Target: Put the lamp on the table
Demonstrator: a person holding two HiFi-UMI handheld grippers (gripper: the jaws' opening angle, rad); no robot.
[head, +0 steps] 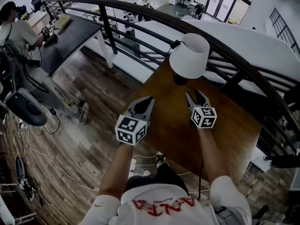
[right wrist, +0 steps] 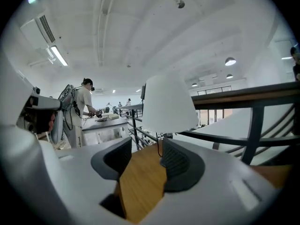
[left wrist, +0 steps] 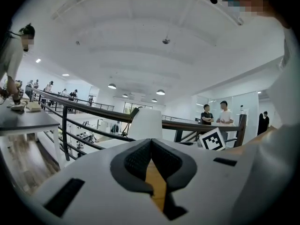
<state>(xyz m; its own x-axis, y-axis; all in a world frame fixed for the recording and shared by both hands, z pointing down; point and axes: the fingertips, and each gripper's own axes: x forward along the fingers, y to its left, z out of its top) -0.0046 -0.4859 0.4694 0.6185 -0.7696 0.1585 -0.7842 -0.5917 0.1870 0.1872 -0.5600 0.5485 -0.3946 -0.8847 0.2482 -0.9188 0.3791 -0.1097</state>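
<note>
Head view: lamp [head: 190, 55] stands on table [head: 225, 130], seemingly clear of right gripper [head: 194, 94].

White lamp [right wrist: 168, 104] upright on wooden table [right wrist: 140, 191], right tongs [right wrist: 144, 150] apart and empty, dark railing [right wrist: 253, 95] behind

Lamp [head: 189, 55] base mostly hidden in head view; table [head: 220, 130] far edge behind railing [head: 140, 7].

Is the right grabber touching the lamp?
Apart. In the head view, bare table shows between the right gripper and the lamp. The right gripper view shows open jaws with only table between them.
</note>
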